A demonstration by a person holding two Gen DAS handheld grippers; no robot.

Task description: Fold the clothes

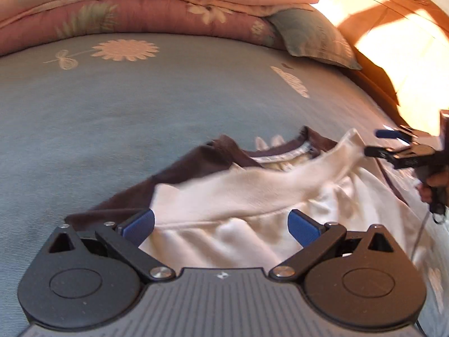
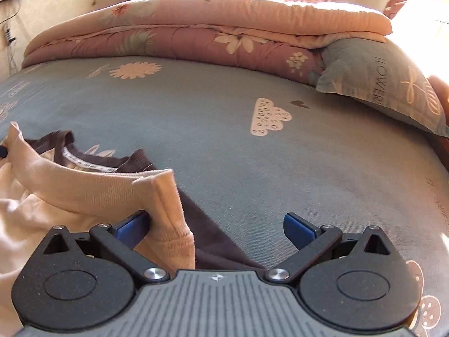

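Note:
A cream shirt with dark brown sleeves and collar lies on the blue-grey bed sheet. Its lower edge is turned up as a raised cream band across the body. My left gripper is open over the cream cloth, with nothing pinched between its blue pads. My right gripper is open too. The cream band's end hangs against its left pad, and a brown sleeve lies under it. From the left wrist view the right gripper sits at the band's far corner.
A folded pink floral quilt lies along the bed's far side, with a grey-blue pillow at its right end. A wooden bed frame and sunlit floor lie to the right. Bare sheet stretches beyond the shirt.

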